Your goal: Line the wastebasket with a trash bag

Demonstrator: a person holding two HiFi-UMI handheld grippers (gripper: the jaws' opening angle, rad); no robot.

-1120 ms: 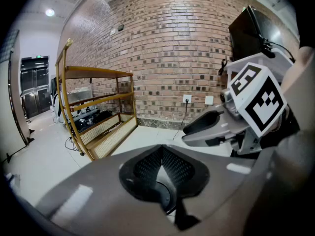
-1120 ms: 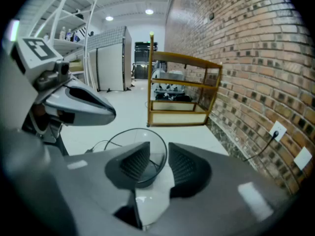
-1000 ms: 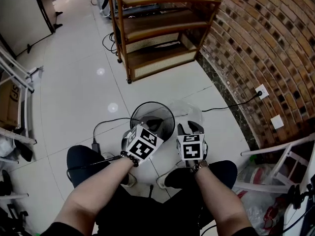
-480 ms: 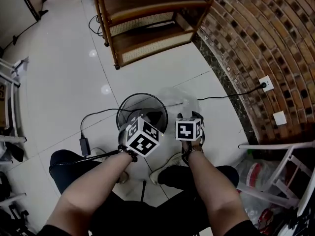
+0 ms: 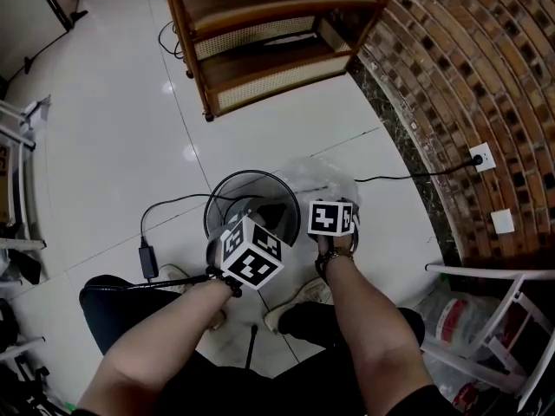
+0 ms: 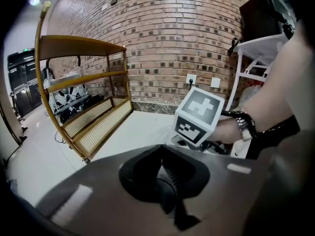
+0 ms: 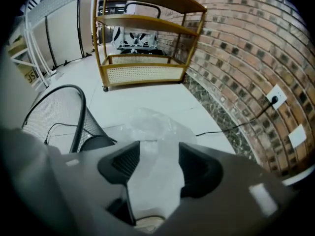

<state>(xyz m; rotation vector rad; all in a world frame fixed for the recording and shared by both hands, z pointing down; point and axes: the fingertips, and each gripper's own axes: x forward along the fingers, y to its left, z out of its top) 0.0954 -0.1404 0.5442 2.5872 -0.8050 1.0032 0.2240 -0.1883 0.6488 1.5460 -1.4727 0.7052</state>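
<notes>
Trash bag is clear and crumpled, lying flat on the white tile floor. It sits just beside the wastebasket, on the side toward the brick wall, and none of it is in the basket. It's too rumpled to give a clean long axis. In the right gripper view it stretches from under the claw away toward the shelf.

The wastebasket is black mesh and round, standing upright with its mouth facing up. What shows of the inside is dark mesh, and part of it is covered by the left gripper.

The right gripper points steeply down over the bag. Its jaws have just been opening and now stand wide apart. The bag shows in the gap between them, but the pads aren't pressing it, so there's no grip.

The left gripper has its jaws closed together with nothing between them. It sits over the near rim of the basket and tilts downward. In its own view the right gripper's marker cube is just ahead.

Further out there's a wooden shelf unit with cane-panelled tiers. It holds some dark and pale items, too blurred to name. A wall socket sits low on the brick wall, with a black cable running from it across the floor toward the bag. A second cable with a power adapter lies on the tile left of the basket.
</notes>
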